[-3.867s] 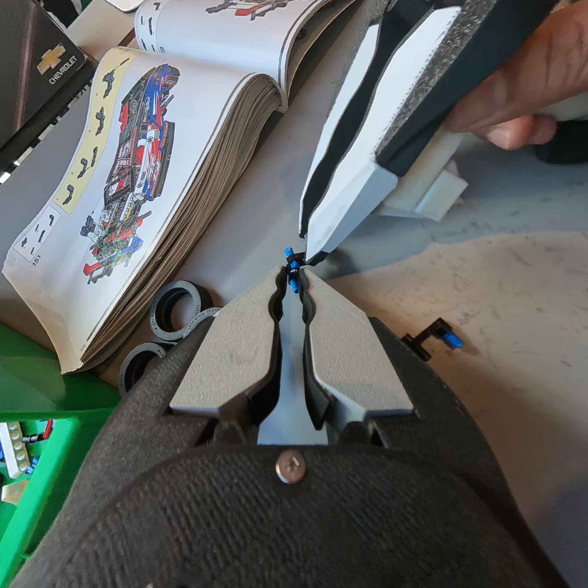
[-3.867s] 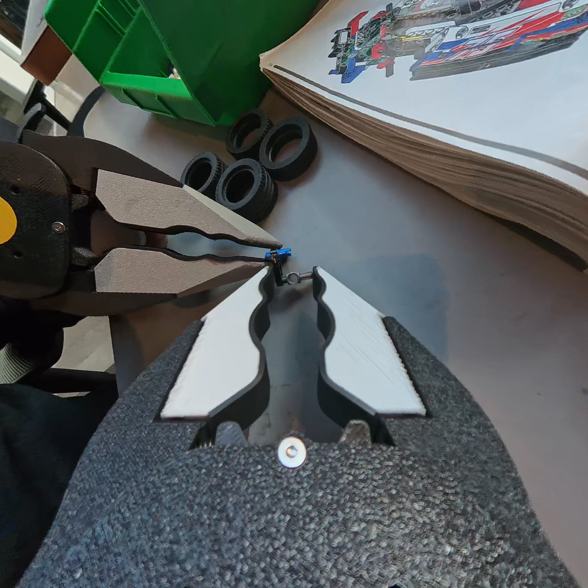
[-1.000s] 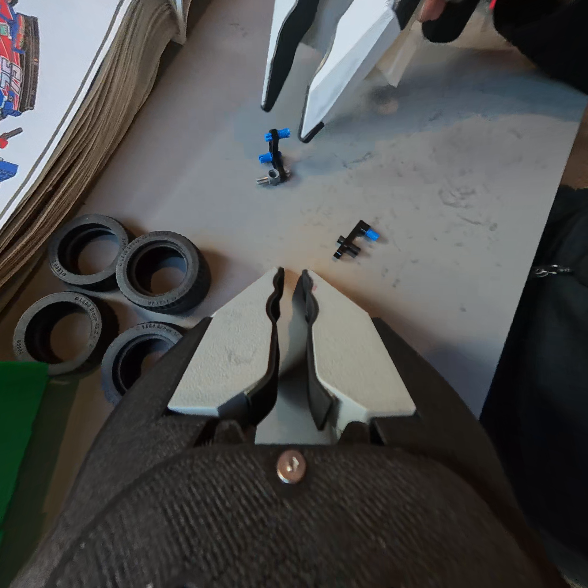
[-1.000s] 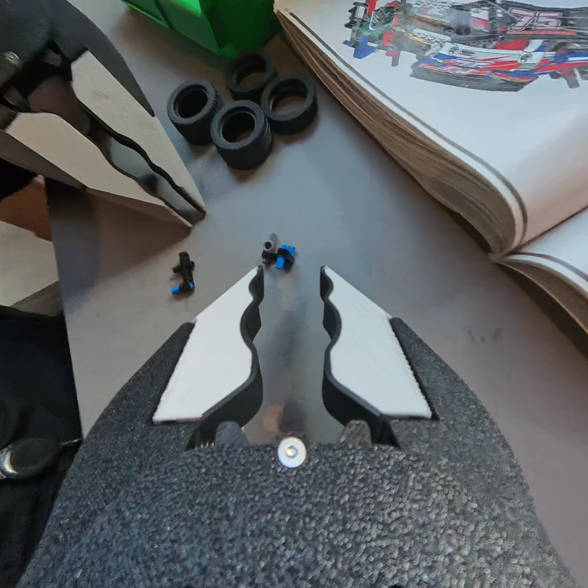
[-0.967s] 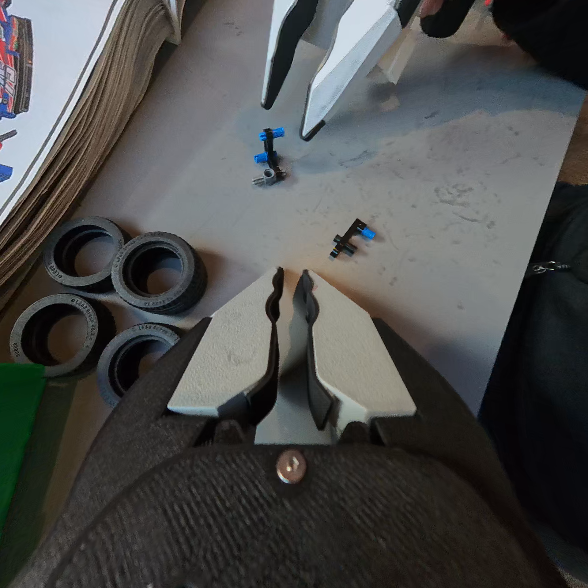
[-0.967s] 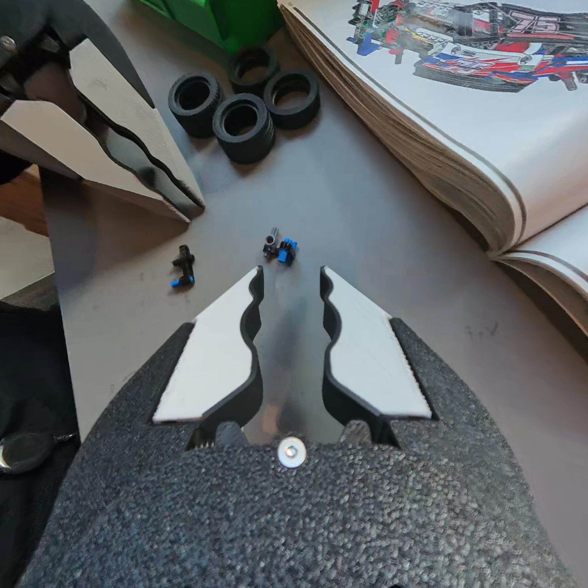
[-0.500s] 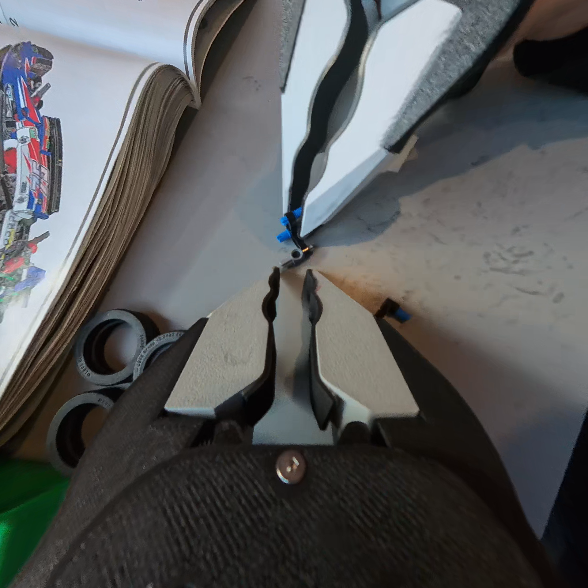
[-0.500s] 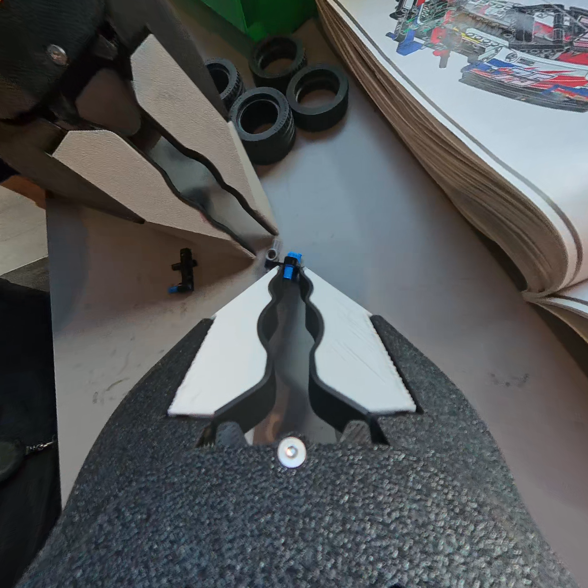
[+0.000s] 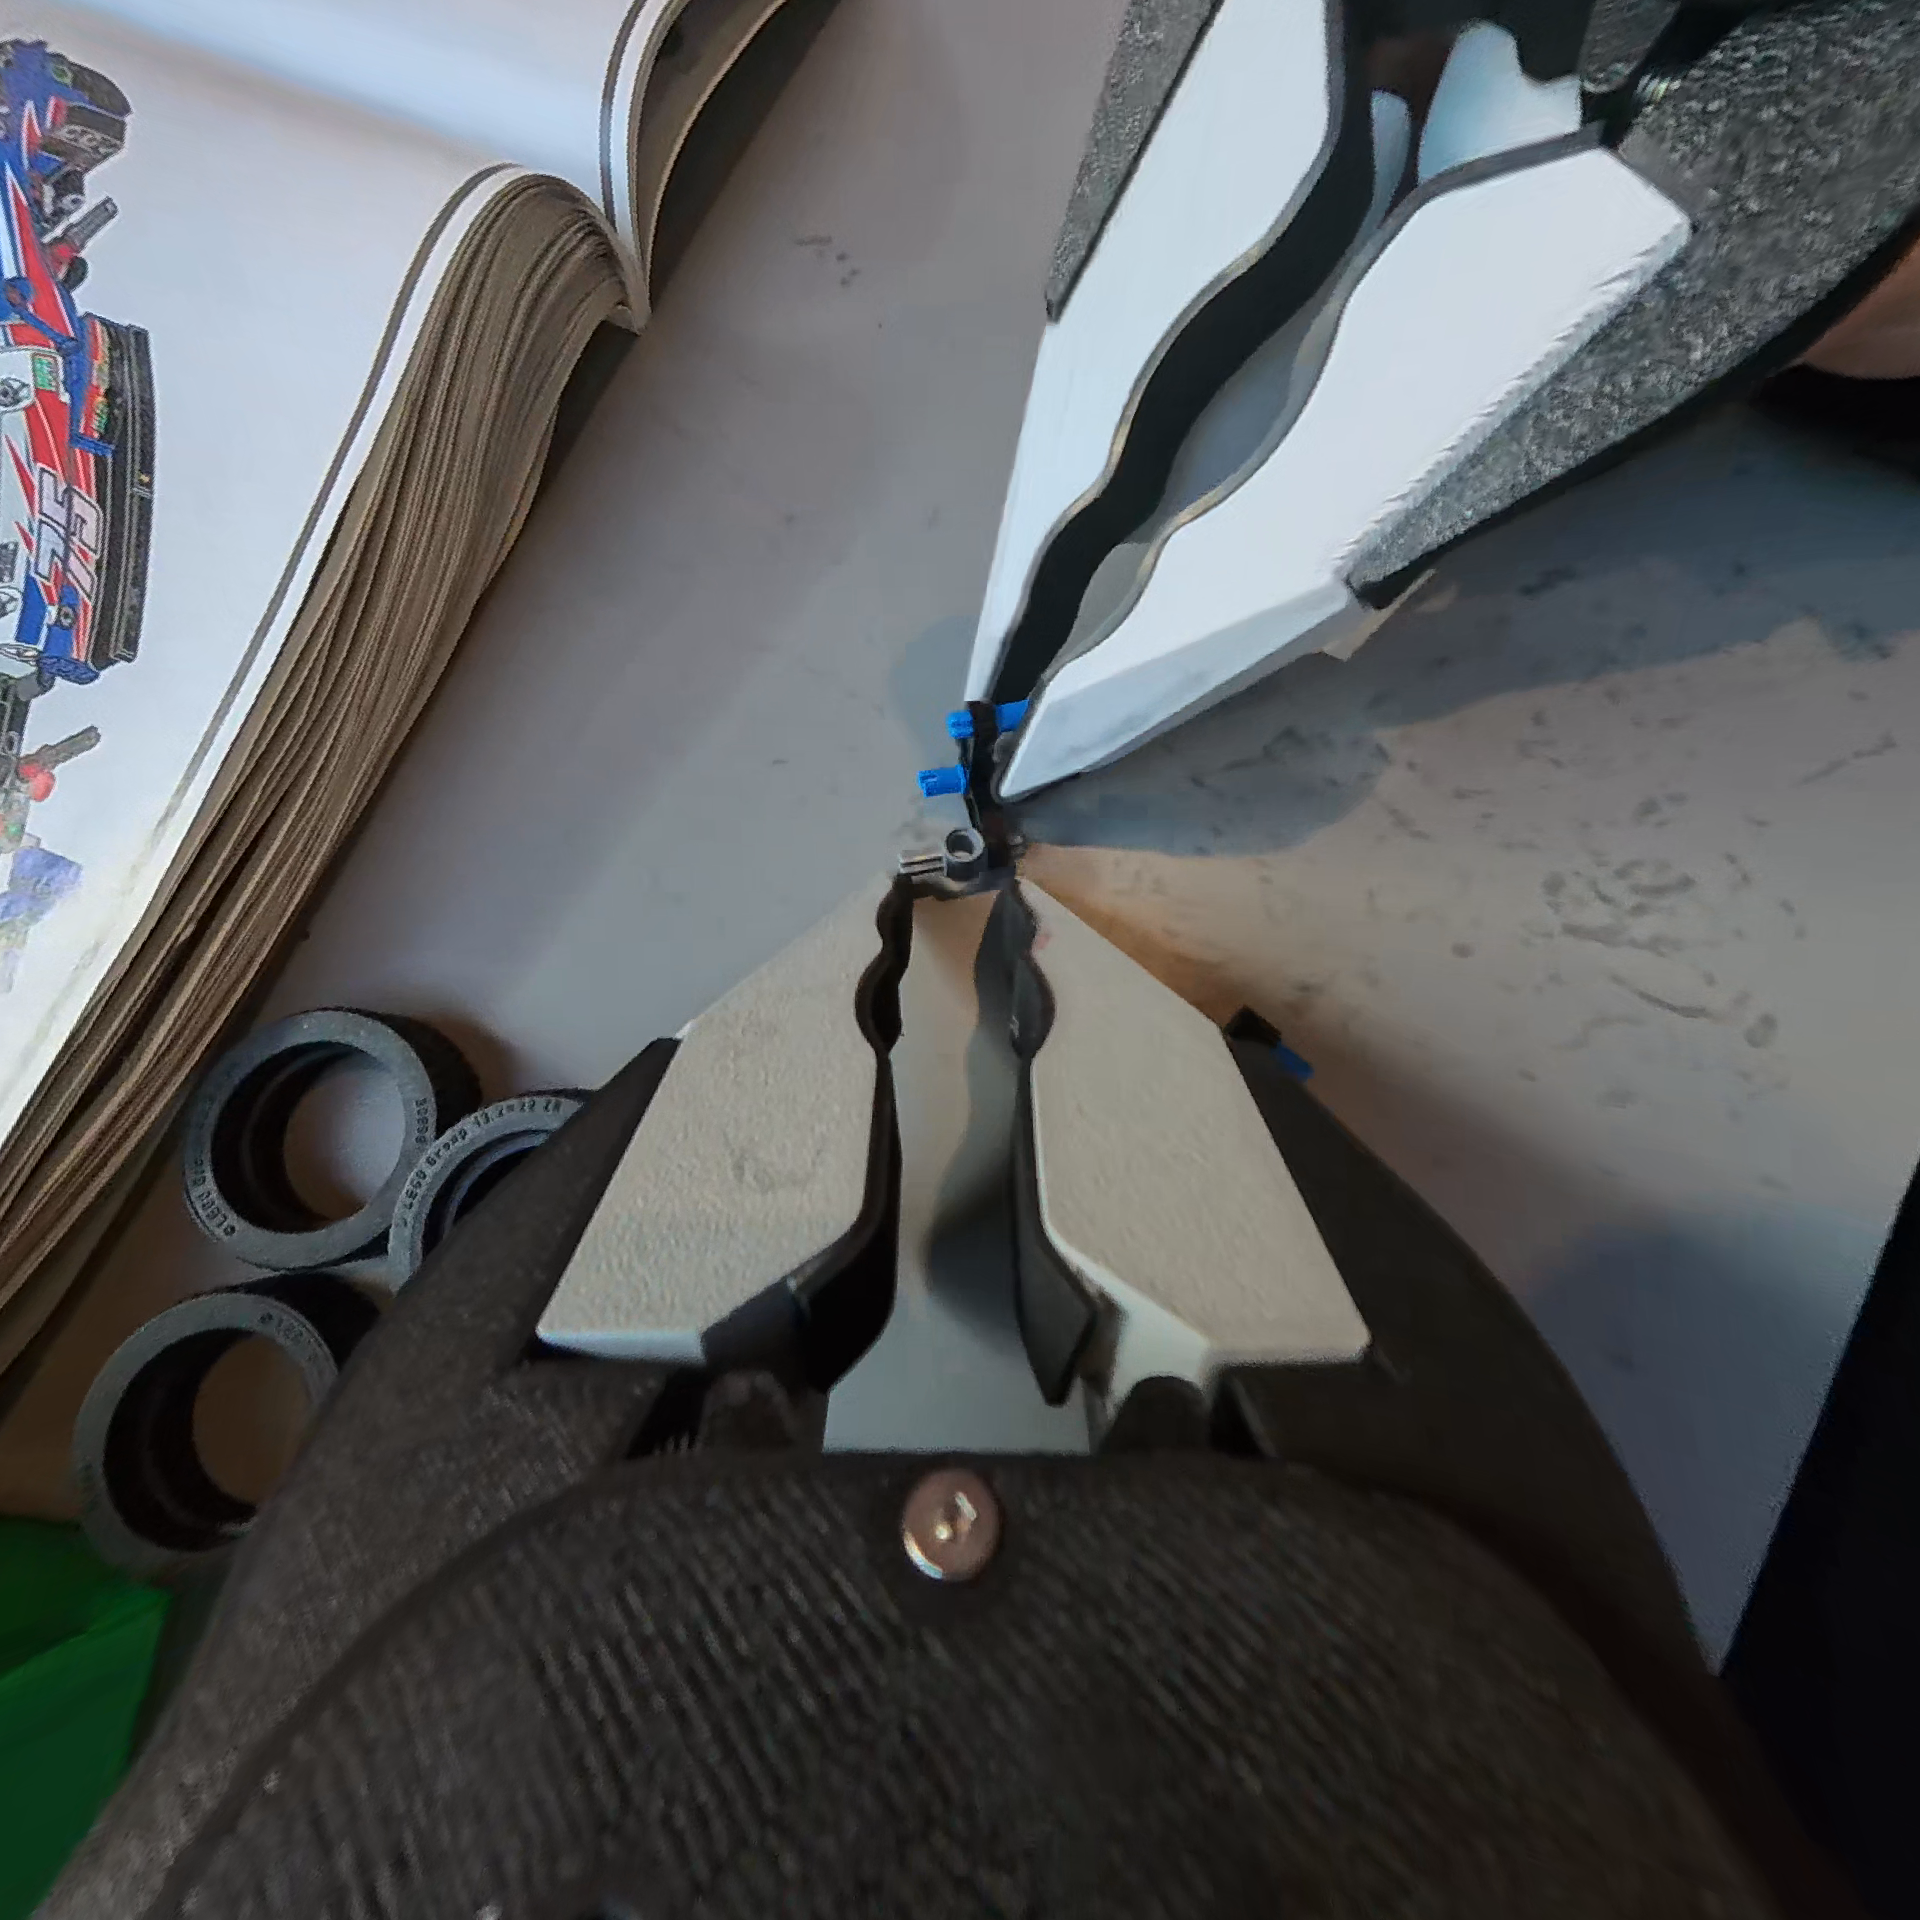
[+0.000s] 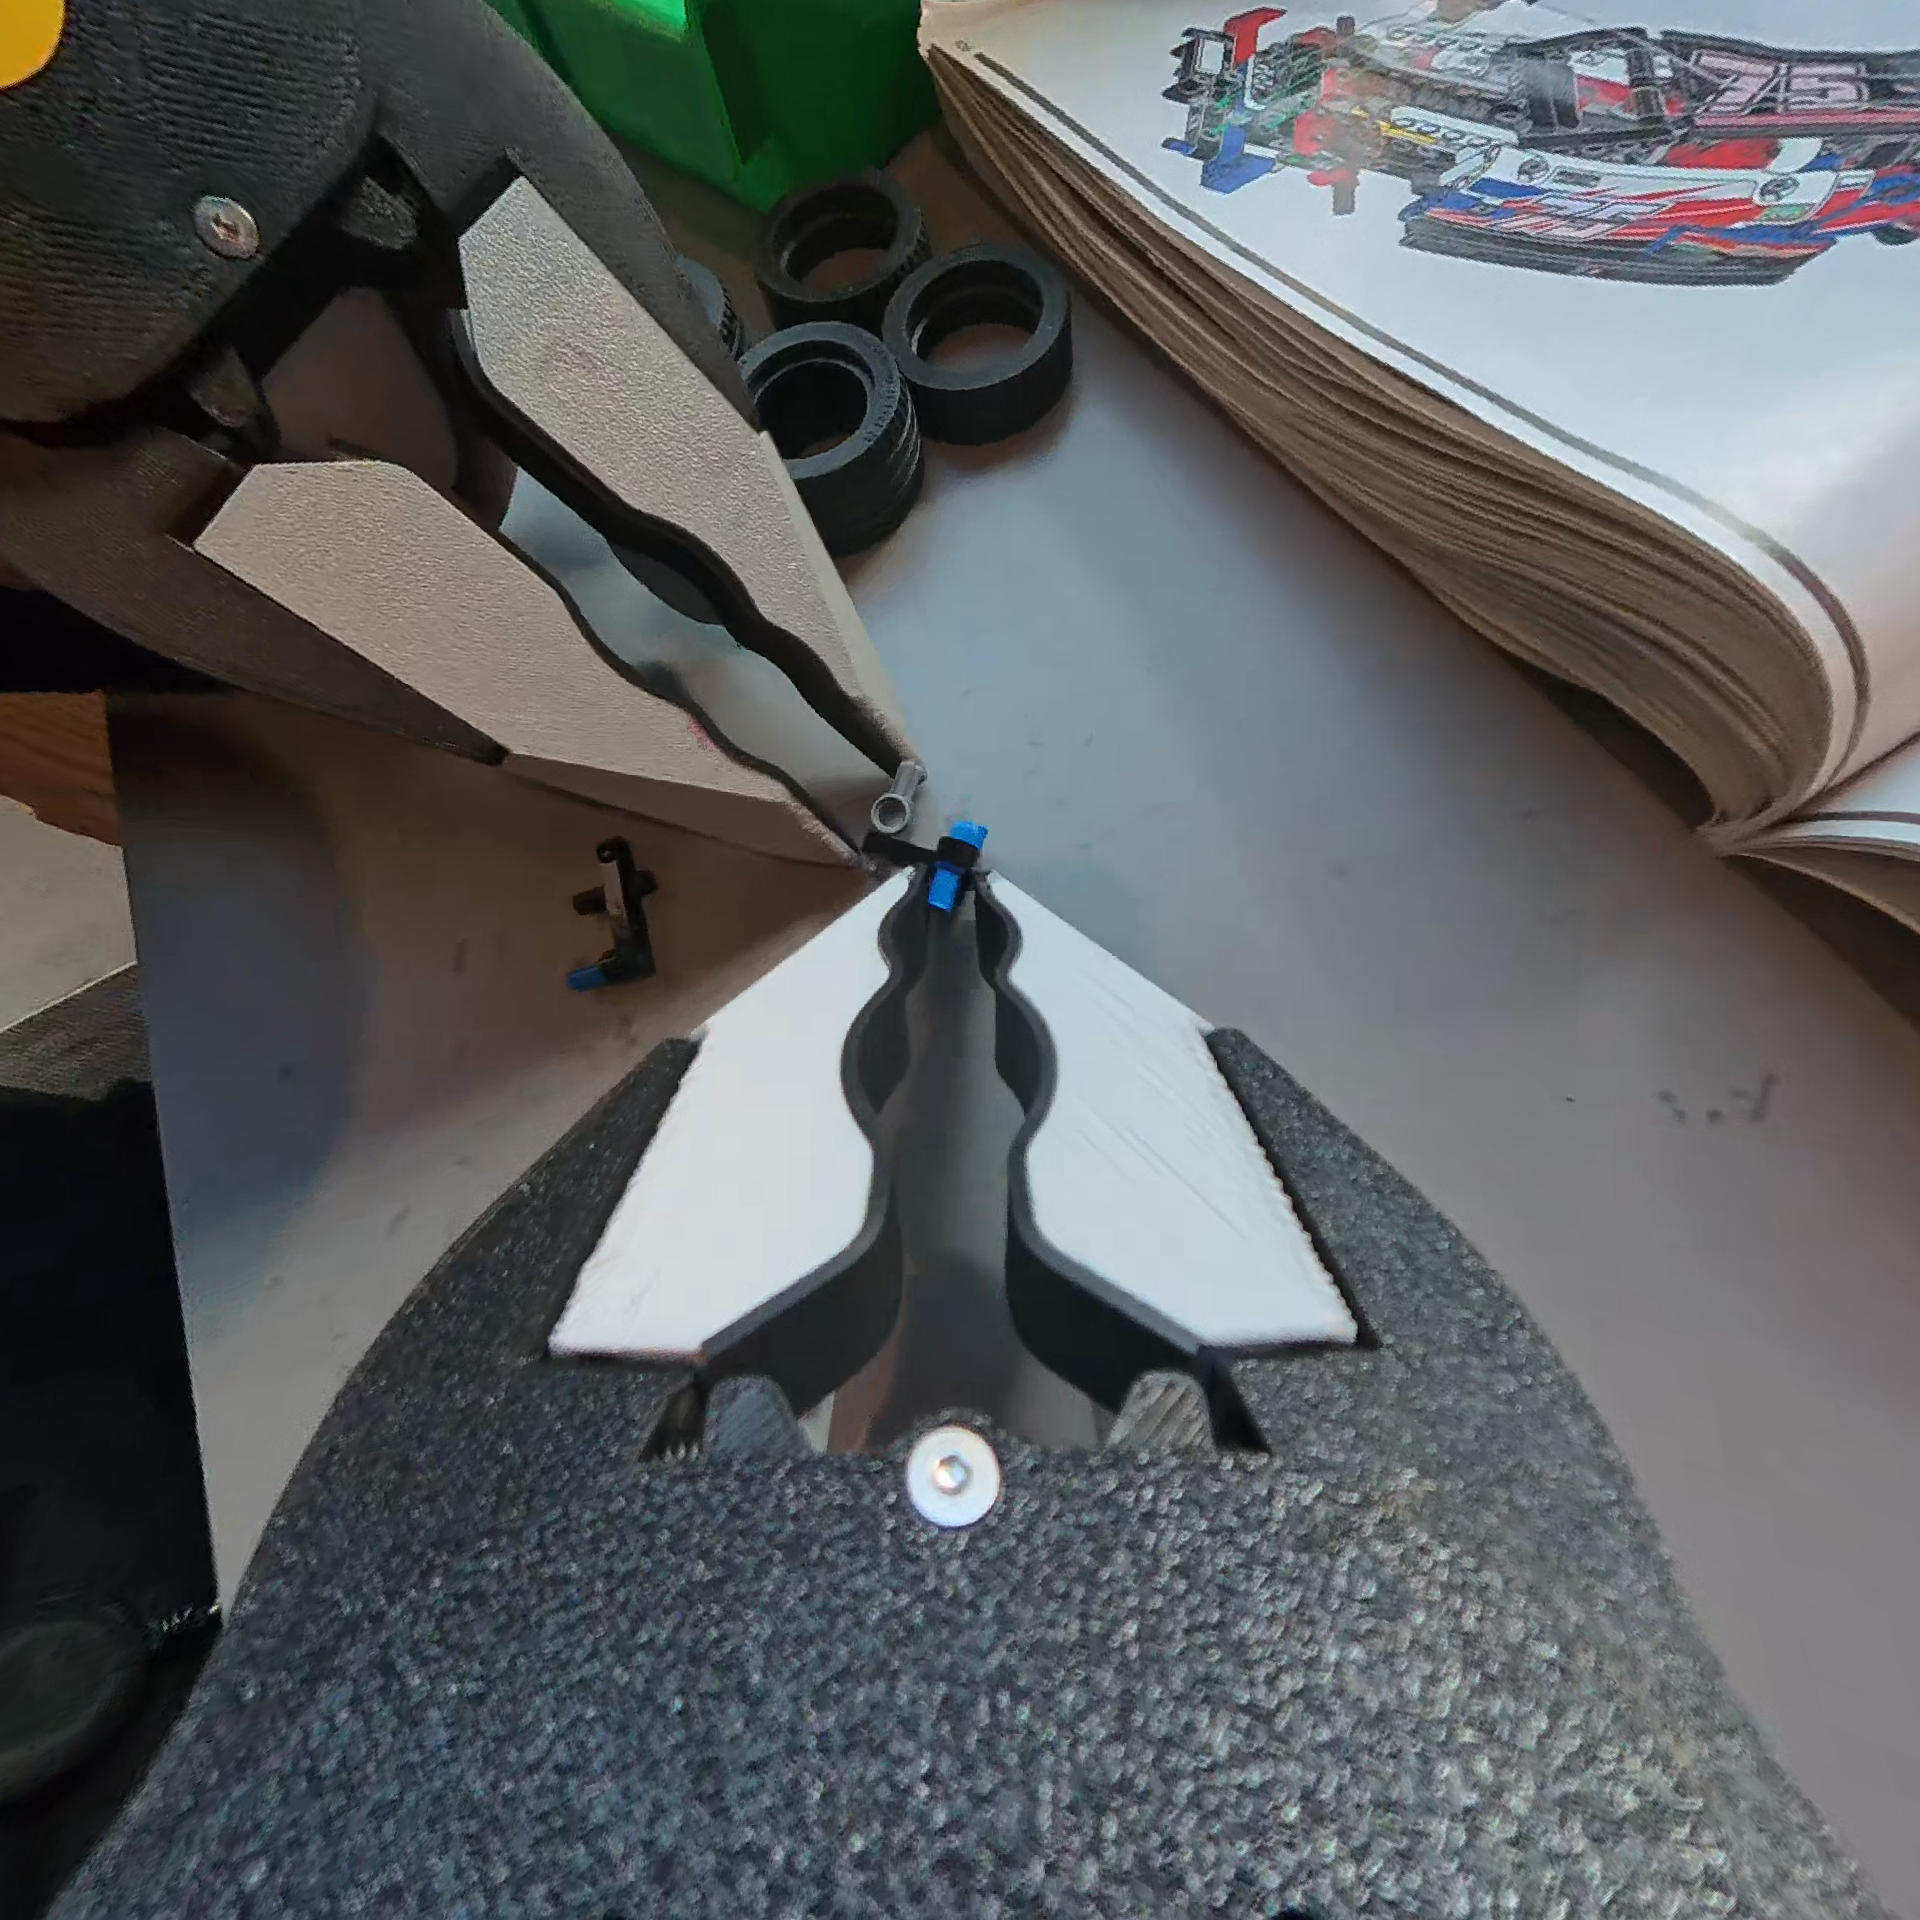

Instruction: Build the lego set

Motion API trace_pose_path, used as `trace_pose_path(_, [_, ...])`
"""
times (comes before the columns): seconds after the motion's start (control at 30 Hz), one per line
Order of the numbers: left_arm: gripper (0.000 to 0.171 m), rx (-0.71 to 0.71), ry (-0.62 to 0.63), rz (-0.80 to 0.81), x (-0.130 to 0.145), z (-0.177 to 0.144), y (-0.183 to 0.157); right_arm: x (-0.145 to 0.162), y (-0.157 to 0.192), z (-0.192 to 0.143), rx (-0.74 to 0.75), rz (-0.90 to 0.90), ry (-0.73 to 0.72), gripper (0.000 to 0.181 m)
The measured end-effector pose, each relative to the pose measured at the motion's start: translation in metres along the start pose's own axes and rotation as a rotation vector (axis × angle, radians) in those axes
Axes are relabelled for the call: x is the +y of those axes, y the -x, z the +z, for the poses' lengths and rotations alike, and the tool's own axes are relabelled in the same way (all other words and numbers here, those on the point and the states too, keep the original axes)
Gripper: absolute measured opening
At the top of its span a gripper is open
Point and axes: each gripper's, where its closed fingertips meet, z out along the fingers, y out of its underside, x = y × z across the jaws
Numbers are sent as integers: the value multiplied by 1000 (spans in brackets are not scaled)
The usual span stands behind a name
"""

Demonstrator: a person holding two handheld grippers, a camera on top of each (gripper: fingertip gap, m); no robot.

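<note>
My right gripper [image 10: 945, 883], white-fingered, is shut on a small assembly [image 10: 951, 847]: a black beam with blue pins and a grey connector [image 10: 896, 798] at its far end, held just above the grey table [image 10: 1299, 831]. The left wrist view shows the same assembly [image 9: 971, 790] pinched in the right gripper's [image 9: 997, 758] tips. My left gripper [image 9: 956, 894], grey-fingered, is narrowly open, its tips right at the grey connector [image 9: 961, 850]. It also shows in the right wrist view [image 10: 868, 831]. A second black piece with a blue pin [image 10: 618, 914] lies on the table.
Several black tyres [image 9: 301, 1153] lie left of my left gripper, next to the open instruction book [image 9: 260, 416]. A green bin [image 10: 727, 83] stands behind the tyres. The table's edge and a person's dark clothing [image 9: 1849, 1558] are to the right. My two grippers' fingertips are within a few centimetres of each other.
One second ago the assembly lay on the table with both grippers apart. The right gripper has since shut on it and the left gripper has moved up to its grey end.
</note>
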Motion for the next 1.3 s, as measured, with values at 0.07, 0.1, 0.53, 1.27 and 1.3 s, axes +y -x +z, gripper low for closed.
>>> trace_pose_path(0.07, [13, -8, -9, 11, -1, 0, 2, 3, 1, 1, -1, -8, 14, 8])
trace_pose_path(0.1, [12, -6, -12, 16, -1, 0, 1, 3, 1, 0, 4, -15, 15, 8])
trace_pose_path(0.53, [17, 159, -30, -135, 1, -8, -13, -1, 1, -2, 109, -95, -19, 3])
trace_pose_path(1.27, [26, 115, -49, 1, 38, -46, -11, 10, 9, -3, 63, 1, 49, 10])
trace_pose_path(1.3, [25, 103, -52, 9, 39, -45, -10, 10, 11, -3, 58, -5, 51, 12])
